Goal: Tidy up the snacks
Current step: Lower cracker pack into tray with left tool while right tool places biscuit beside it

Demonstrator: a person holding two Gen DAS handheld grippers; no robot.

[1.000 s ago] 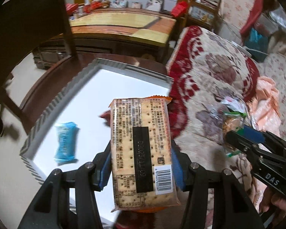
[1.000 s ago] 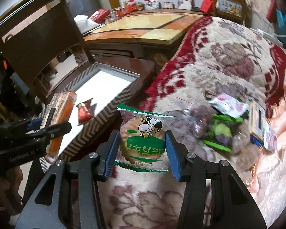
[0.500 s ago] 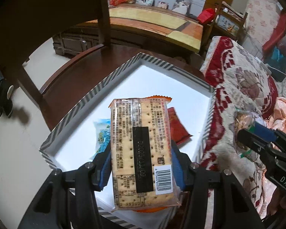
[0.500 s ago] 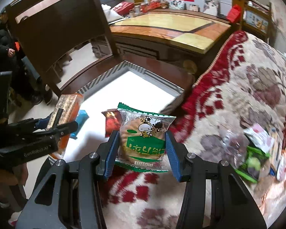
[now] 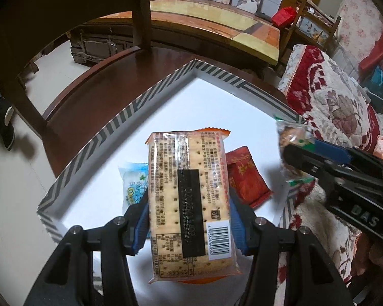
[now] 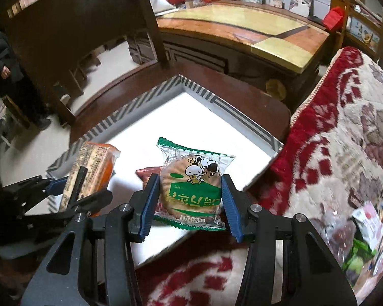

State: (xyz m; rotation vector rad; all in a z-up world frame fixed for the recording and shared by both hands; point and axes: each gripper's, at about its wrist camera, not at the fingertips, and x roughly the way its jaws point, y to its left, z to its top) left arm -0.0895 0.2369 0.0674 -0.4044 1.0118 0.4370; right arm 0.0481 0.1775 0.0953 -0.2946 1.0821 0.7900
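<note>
Both loads now hang over the tray. 1 second ago the tray sat off to my left and the right load was over the floral bed cover; since then both hands have swung across. Transport looks basically done, release is the next step.

Left hand-held gripper: clamped on the cracker pack, blue pads on its 2 long sides, barcode side facing the camera. Grip unchanged across the earlier frames. The pack hangs above the near half of the tray, long axis toward 12 o'clock.

Right hand-held gripper: clamped on the green cookie packet, cartoon face up, pads on both side edges. Same grip as before. It sits over the tray's near right edge, at 3 o'clock from the cracker pack in the left wrist view, and it is blurred there.

Already in the tray: blue-white packet at 9 o'clock of the cracker pack, red packet at 3 o'clock, both partly hidden under it. Earlier the blue one lay clear to the left, so I am now right above them.

The tray rests on a dark wooden chair seat, just beside the bed. More snacks remain on the bed cover at 4 o'clock in the right wrist view.

Judgement: free white floor lies toward 12 o'clock. Dropping here would stack packets on the 2 below.
</note>
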